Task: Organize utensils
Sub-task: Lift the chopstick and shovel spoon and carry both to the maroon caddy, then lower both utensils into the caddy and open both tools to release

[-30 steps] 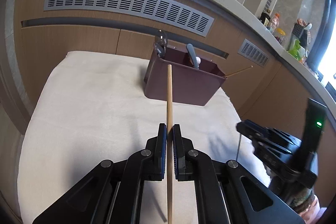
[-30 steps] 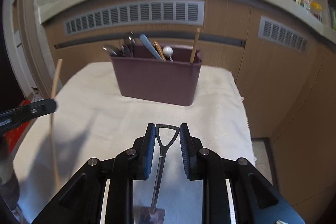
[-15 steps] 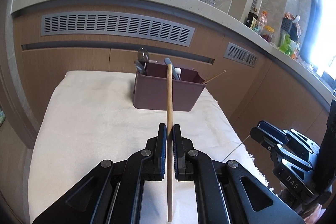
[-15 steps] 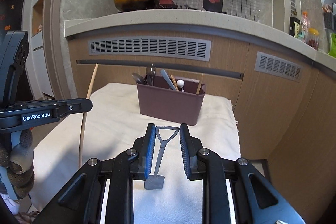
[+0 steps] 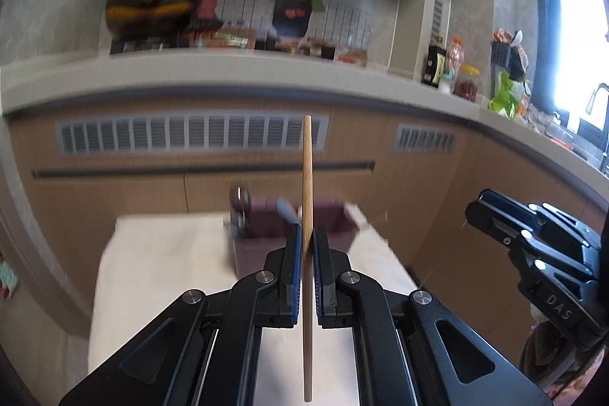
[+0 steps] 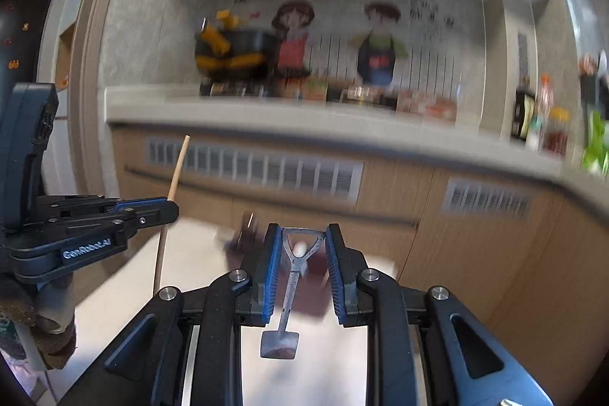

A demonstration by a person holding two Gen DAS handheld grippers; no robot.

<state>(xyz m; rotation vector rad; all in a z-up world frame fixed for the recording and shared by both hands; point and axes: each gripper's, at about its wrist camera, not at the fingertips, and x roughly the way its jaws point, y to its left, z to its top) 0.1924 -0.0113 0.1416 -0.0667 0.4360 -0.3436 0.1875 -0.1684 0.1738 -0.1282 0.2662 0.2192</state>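
Left gripper [image 5: 307,244] is clamped tight on a chopstick [image 5: 306,200], which stands near upright in front of the maroon caddy [image 5: 262,246], one end high, the other low over the white cloth [image 5: 160,276]. Only the right wrist view shows the small metal shovel-spoon [image 6: 291,276]: right gripper [image 6: 302,246] pinches its triangular loop handle, jaws narrowly parted around it, blade hanging down toward the camera, shaft near vertical. From there the caddy [image 6: 243,234] is a blur behind the jaws, chopstick [image 6: 173,185] left of it.
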